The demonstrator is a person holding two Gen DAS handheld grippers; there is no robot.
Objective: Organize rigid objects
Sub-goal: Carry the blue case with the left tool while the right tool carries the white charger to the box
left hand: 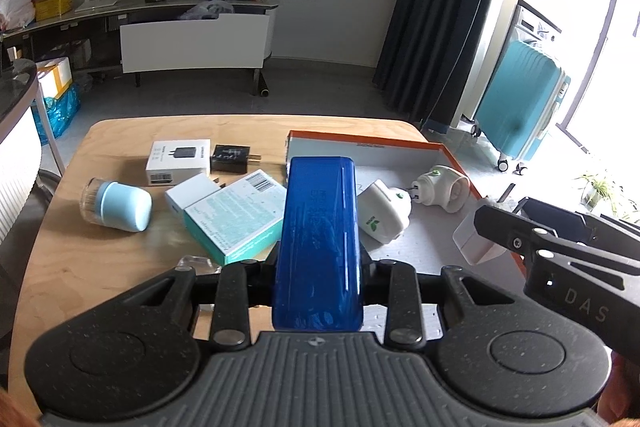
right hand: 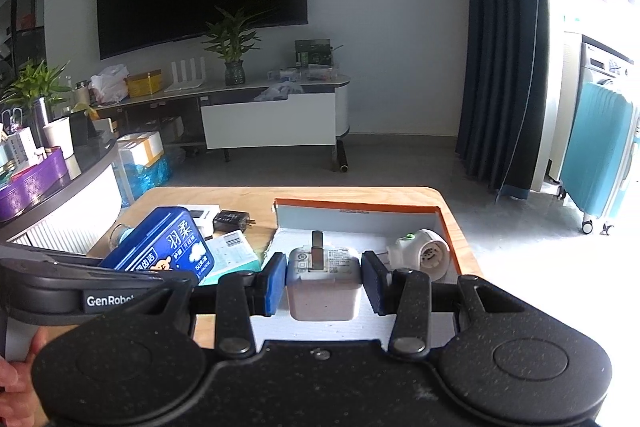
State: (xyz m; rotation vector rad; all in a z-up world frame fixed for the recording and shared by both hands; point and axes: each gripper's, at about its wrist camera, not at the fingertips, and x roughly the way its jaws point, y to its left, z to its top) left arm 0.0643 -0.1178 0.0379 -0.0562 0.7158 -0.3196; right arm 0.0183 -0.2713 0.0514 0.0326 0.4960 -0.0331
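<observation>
Plainly legible are "GenRobot" on the left tool (right hand: 120, 279) and "DAS" on the right tool (right hand: 324, 279). Clamped shut in the left tool is a blue tin (left hand: 318, 243) with Chinese characters, held above the table (left hand: 80, 267) near the box's left wall. The right tool's pads grip a white charger (right hand: 323, 281), prongs up, over the orange-rimmed box (left hand: 400, 147), which holds two white plug-in devices (left hand: 384, 215). Left on the table lie a teal carton (left hand: 236, 219) and a light-blue cup (left hand: 120, 205).

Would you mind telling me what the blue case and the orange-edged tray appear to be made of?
Blue case: probably glossy hard plastic or painted tin; it shows bright streak reflections and embossed lettering. Orange-edged tray: likely matte cardboard, with thin flat walls, folded corners and no shine.
</observation>
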